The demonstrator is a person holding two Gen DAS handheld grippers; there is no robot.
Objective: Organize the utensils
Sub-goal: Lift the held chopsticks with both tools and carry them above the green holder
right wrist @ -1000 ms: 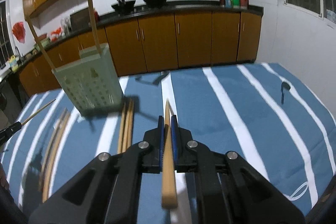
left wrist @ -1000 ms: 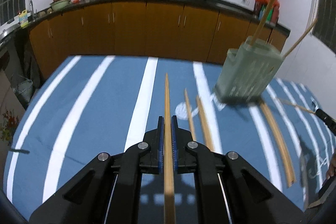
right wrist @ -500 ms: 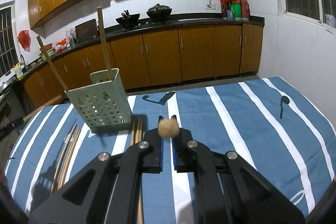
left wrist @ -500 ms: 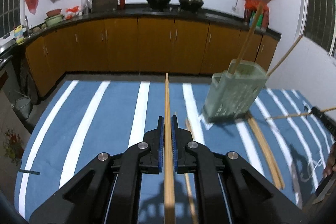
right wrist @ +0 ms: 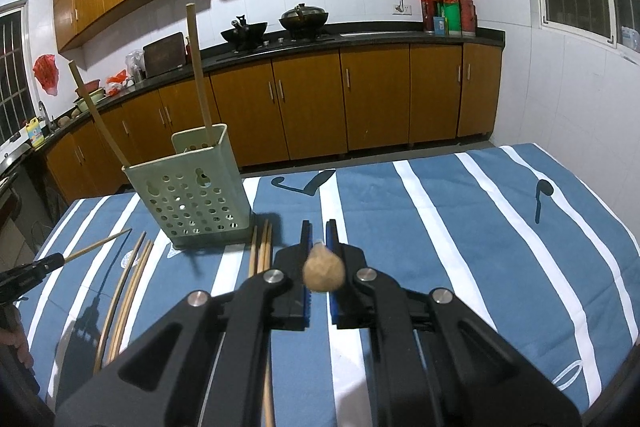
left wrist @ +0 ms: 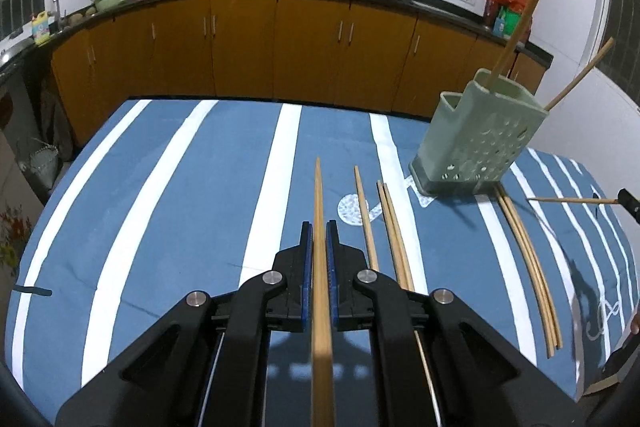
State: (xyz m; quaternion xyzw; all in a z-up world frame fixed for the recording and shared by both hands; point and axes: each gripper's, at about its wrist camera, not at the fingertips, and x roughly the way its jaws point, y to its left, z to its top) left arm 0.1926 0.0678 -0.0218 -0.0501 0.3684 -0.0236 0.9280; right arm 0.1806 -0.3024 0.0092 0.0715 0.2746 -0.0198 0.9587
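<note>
In the left wrist view my left gripper (left wrist: 319, 227) is shut on a wooden chopstick (left wrist: 319, 195) that points forward over the striped cloth. A pale green perforated utensil holder (left wrist: 476, 143) stands ahead to the right with two chopsticks leaning in it. Between us lie loose chopsticks (left wrist: 390, 227), and a second bundle (left wrist: 528, 267) lies right of the holder. My right gripper (right wrist: 319, 227) is shut on another chopstick (right wrist: 323, 269), seen end-on. The holder (right wrist: 192, 187) stands ahead to its left. The left gripper (right wrist: 60, 259) shows at that view's left edge.
A blue cloth with white stripes (left wrist: 180, 187) covers the table. Orange kitchen cabinets (left wrist: 304, 47) and a dark counter with pots run behind the far edge. The right gripper (left wrist: 622, 198) with its chopstick enters at the right edge. A hand (right wrist: 20, 347) shows low left.
The right gripper's chopstick swung from lying lengthwise to pointing end-on at the camera, and that view lifted. The left view rose, then dipped back toward the cloth. Both grips stay shut.
</note>
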